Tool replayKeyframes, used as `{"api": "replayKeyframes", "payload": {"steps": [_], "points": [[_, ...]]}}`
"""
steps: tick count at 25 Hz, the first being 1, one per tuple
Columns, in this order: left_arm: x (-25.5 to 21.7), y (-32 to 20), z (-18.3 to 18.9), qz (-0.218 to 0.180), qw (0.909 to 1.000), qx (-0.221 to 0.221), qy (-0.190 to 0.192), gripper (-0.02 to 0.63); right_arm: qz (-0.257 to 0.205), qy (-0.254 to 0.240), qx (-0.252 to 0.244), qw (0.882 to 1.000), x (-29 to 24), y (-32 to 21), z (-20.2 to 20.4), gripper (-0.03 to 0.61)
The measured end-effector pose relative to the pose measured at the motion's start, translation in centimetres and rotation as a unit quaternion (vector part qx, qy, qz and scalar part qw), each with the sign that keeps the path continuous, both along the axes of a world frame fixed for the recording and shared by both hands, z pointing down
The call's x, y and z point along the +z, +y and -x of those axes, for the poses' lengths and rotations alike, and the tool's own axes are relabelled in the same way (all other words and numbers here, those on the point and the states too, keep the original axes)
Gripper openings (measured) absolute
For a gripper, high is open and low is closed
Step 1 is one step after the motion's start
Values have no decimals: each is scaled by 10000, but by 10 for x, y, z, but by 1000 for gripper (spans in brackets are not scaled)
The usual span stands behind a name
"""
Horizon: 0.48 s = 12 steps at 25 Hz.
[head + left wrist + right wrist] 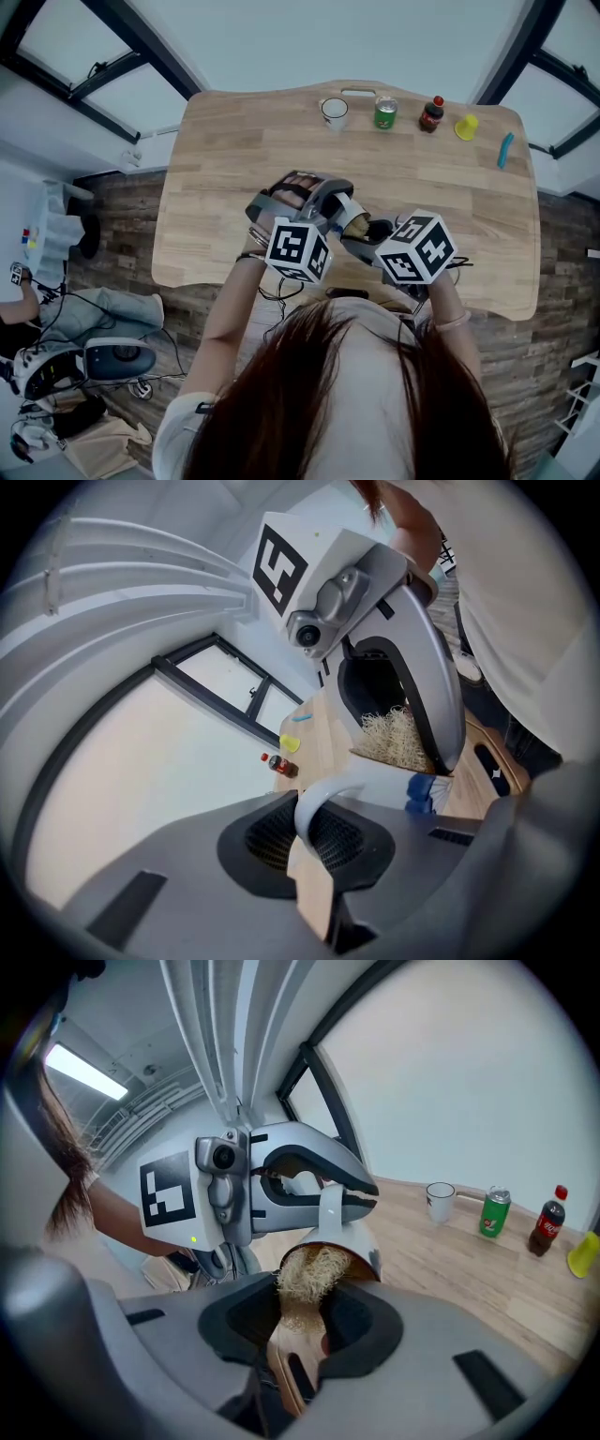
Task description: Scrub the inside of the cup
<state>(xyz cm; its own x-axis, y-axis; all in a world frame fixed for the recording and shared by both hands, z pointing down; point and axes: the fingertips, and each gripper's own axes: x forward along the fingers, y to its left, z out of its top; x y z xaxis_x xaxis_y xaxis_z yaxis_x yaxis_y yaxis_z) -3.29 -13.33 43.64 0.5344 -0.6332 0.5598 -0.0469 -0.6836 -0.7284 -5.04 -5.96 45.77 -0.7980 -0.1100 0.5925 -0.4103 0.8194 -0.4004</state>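
A white cup (349,1243) lies tipped on its side between the two grippers, above the table's near edge. My left gripper (319,841) is shut on the cup's handle (323,801). My right gripper (298,1335) is shut on the wooden handle of a scrub brush (291,1358). Its pale bristles (309,1274) sit in the cup's mouth, and the left gripper view shows the same bristles (394,738) there. In the head view the cup (361,223) is mostly hidden between the left gripper (323,208) and the right gripper (370,246).
Along the far edge of the wooden table (234,178) stand a white mug (334,112), a green can (385,112), a cola bottle (431,114) and a yellow cup (466,127). A blue object (505,150) lies at the far right.
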Motion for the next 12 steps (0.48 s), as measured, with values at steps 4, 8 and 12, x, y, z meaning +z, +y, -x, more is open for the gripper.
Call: {"api": "replayKeyframes", "payload": {"steps": [4, 8, 12], "points": [[2, 3, -3, 62, 10000, 18, -22, 28, -142, 113, -142, 9997, 2, 4, -2, 126], [2, 6, -4, 126, 9999, 21, -22, 28, -267, 205, -314, 9989, 3, 7, -3, 126], [3, 6, -4, 187, 9998, 29, -25, 28, -442, 348, -488, 9972, 3, 8, -3, 126]]}}
